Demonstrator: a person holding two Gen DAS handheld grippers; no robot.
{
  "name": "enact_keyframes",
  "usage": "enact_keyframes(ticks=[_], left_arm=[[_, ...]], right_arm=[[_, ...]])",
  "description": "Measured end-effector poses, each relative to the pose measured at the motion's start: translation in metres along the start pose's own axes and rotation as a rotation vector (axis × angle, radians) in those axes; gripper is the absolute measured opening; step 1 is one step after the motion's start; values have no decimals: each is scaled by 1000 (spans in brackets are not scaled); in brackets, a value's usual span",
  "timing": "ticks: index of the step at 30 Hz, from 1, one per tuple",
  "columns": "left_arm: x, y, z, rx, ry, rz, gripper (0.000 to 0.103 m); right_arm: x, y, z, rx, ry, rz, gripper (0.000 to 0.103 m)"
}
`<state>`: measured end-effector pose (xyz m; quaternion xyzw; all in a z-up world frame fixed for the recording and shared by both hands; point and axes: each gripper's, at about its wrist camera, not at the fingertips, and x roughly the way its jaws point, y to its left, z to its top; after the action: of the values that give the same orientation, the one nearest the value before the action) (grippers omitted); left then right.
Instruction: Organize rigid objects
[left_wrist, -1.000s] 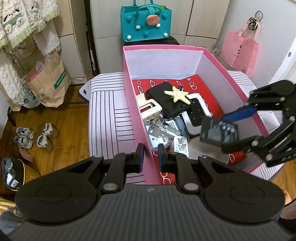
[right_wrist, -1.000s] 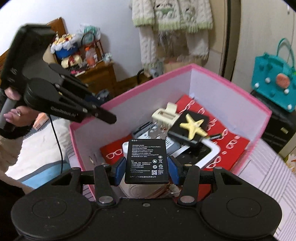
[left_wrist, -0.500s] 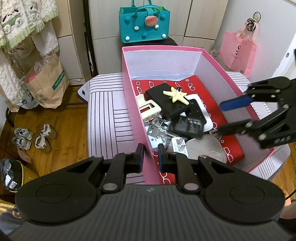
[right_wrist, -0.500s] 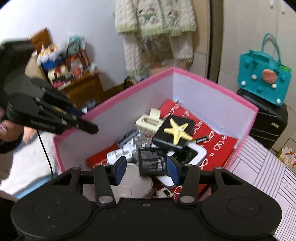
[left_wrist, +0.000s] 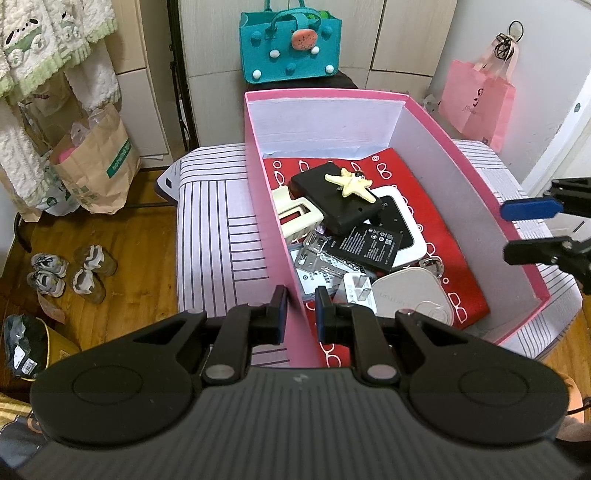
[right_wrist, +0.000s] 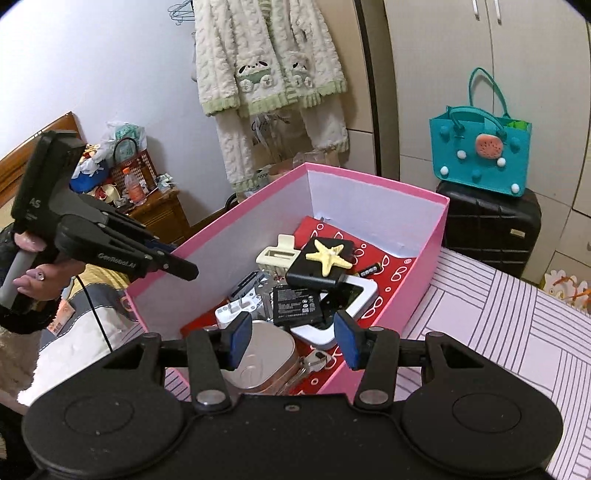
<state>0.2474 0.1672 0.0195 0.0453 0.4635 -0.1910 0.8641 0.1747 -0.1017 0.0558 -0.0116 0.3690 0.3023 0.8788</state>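
Battery (left_wrist: 370, 243): flat black rectangular cell with white printed text on its upper face; I see it lying tilted in the pink box (left_wrist: 436, 133), resting on the white-framed device (left_wrist: 406, 225) and just beside the black case (left_wrist: 332, 195) that carries the yellow starfish (left_wrist: 351, 184).
Box contents: cream hair clip (left_wrist: 295, 214), white plug adapter (left_wrist: 356, 291), rounded white unit (left_wrist: 413, 291) and keys (right_wrist: 314, 360), all heaped on a red patterned liner (left_wrist: 436, 192).
Box position: on a striped cushion (left_wrist: 214, 229), walls upright.
Left gripper (left_wrist: 298, 314): jaws nearly together, the near-left wall of the box standing between its blue pads; I cannot tell whether the pads press on the wall.
Right gripper (right_wrist: 291, 338): jaws apart at about half width, nothing between the pads; it hangs above the near end of the box, clear of the contents.
Change from one second ago: the battery was then clamped between the right gripper's pads; now it lies free in the box, and my right gripper has drawn back towards the box's right wall.
Left side: unchanged.
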Motion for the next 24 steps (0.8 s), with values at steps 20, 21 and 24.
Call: enact_keyframes(ticks=[20, 21, 24], left_arm=[[-24, -9, 5, -44, 105, 69, 14], [-27, -11, 4, -45, 99, 72, 14], [-36, -17, 1, -45, 83, 86, 14]], right_arm=[[-26, 17, -9, -19, -20, -46, 71], [-27, 18, -10, -20, -23, -45, 72], [-30, 19, -12, -20, -28, -31, 72]])
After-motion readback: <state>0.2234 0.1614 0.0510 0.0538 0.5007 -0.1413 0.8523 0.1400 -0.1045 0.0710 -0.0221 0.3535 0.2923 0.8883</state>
